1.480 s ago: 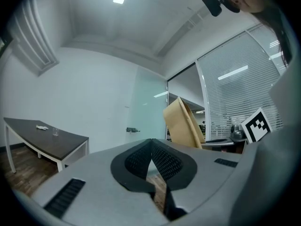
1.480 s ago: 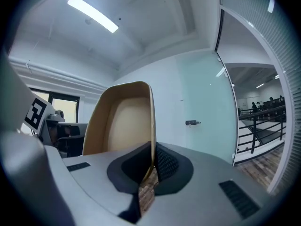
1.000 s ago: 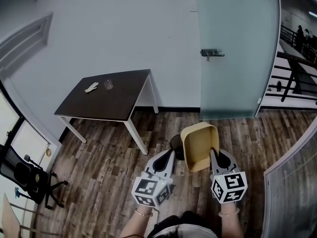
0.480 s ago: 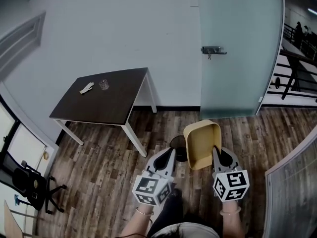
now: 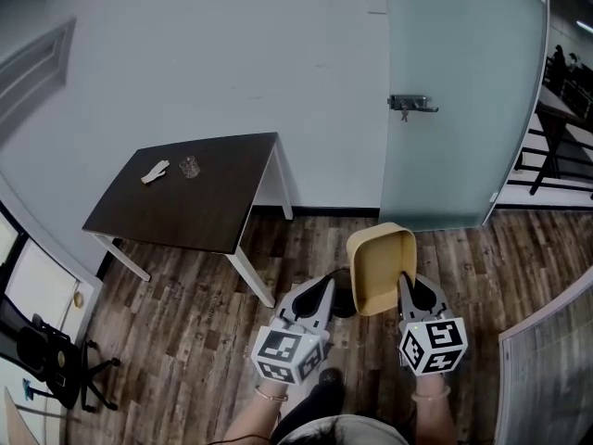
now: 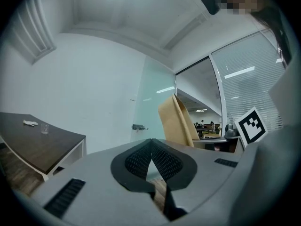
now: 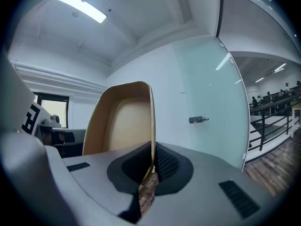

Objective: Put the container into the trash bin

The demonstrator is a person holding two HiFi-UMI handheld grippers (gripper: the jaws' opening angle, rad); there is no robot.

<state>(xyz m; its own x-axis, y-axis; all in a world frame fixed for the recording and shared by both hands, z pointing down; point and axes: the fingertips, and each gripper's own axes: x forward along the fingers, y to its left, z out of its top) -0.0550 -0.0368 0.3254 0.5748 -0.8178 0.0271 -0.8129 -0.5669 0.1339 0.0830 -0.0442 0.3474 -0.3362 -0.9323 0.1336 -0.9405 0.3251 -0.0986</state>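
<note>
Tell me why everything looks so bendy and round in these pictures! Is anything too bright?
Head view: the wide lens bows the edge of the frosted glass door, and the light is even. Left gripper view: black rounded corners frame the picture like a fishbowl. Right gripper view: the ceiling light glares white, while the tan container looks sharp.

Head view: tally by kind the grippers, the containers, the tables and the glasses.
grippers: 2 (left gripper, right gripper)
container: 1
table: 1
glass: 1
total: 5
</note>
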